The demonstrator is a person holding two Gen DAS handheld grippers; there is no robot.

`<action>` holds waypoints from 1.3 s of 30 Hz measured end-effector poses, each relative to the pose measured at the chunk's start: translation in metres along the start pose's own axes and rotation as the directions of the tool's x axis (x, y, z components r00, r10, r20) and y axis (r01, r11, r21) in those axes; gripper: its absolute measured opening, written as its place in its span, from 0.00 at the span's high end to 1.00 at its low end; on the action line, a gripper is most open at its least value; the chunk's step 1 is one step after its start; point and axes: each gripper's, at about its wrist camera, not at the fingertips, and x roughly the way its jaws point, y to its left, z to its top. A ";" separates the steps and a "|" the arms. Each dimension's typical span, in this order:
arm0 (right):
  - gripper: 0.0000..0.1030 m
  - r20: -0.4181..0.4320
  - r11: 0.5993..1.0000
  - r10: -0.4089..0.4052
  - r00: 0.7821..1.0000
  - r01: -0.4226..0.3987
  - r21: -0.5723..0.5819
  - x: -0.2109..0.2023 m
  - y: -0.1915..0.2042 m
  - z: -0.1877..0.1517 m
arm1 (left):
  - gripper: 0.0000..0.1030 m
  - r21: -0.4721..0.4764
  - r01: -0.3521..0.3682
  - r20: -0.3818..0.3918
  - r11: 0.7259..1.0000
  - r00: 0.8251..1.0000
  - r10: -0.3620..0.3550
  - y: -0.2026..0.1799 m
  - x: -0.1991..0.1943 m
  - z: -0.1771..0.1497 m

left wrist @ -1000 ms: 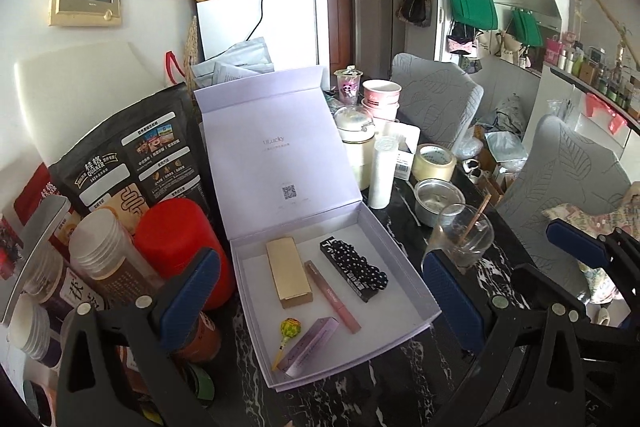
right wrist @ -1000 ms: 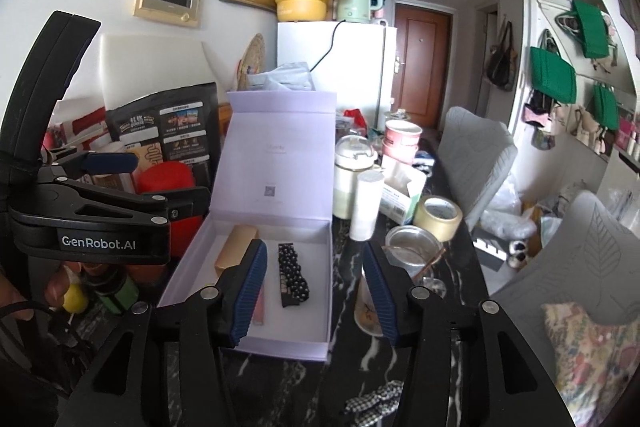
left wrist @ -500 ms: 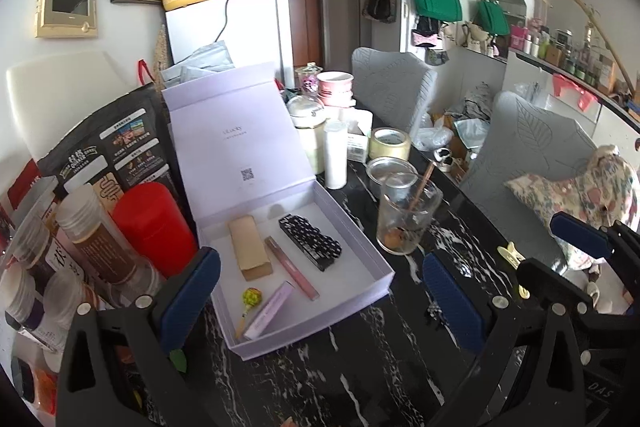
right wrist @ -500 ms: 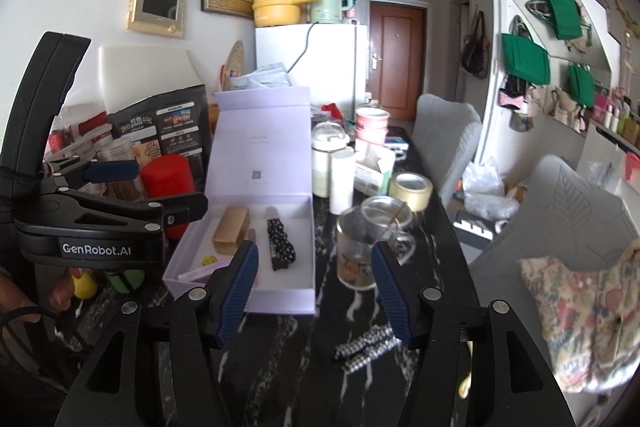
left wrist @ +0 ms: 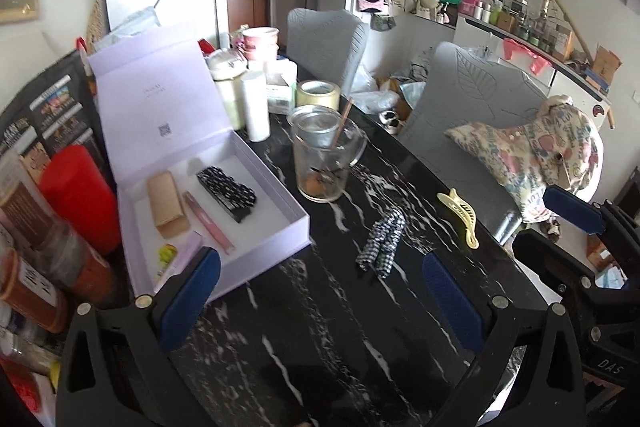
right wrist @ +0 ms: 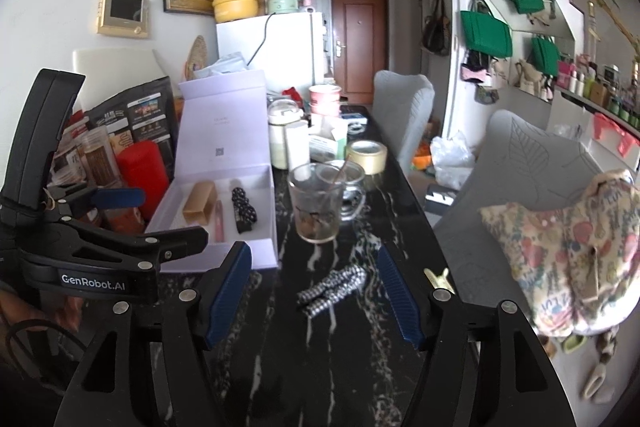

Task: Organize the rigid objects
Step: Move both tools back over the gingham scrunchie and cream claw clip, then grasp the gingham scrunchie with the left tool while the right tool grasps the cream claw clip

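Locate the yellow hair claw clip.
Left wrist view, right side: the yellow claw clip lies on the black marble table near its right edge, right of the checkered bow.

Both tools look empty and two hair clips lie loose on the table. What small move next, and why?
Probably ease the right tool forward and down onto the checkered clip. Its jaws are opening with nothing between them, and that clip lies on the black table right ahead of them, nearer than the yellow claw clip. The lilac box beside it already holds similar items.
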 end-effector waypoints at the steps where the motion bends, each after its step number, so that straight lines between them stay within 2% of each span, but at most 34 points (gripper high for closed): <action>1: 0.35 0.000 1.000 -0.002 1.000 0.002 0.003 -0.001 -0.002 -0.003 | 0.00 -0.001 0.004 -0.002 1.000 1.000 -0.004 -0.003 0.003 -0.002; 6: 0.32 -0.028 0.999 -0.026 0.999 0.027 0.040 -0.001 -0.022 -0.018 | 0.00 0.012 0.022 -0.012 1.000 1.000 -0.022 -0.016 0.015 -0.010; 14: 0.32 -0.098 0.993 -0.050 0.994 0.061 0.106 0.012 -0.052 -0.045 | 0.00 -0.033 0.124 -0.041 0.992 0.991 -0.125 -0.034 0.044 -0.024; 23: 0.32 -0.148 0.983 -0.080 0.986 0.103 0.154 0.032 -0.083 -0.069 | 0.00 -0.015 0.118 -0.078 0.993 0.990 -0.119 -0.052 0.082 -0.034; 34: 0.32 -0.199 0.972 -0.085 0.976 0.126 0.201 0.064 -0.113 -0.092 | 0.00 0.041 0.061 -0.142 0.997 0.988 -0.054 -0.067 0.123 -0.033; 39: 0.32 -0.218 0.970 -0.079 0.973 0.125 0.206 0.080 -0.122 -0.095 | 0.00 0.021 0.092 -0.171 0.996 0.981 -0.087 -0.064 0.141 -0.031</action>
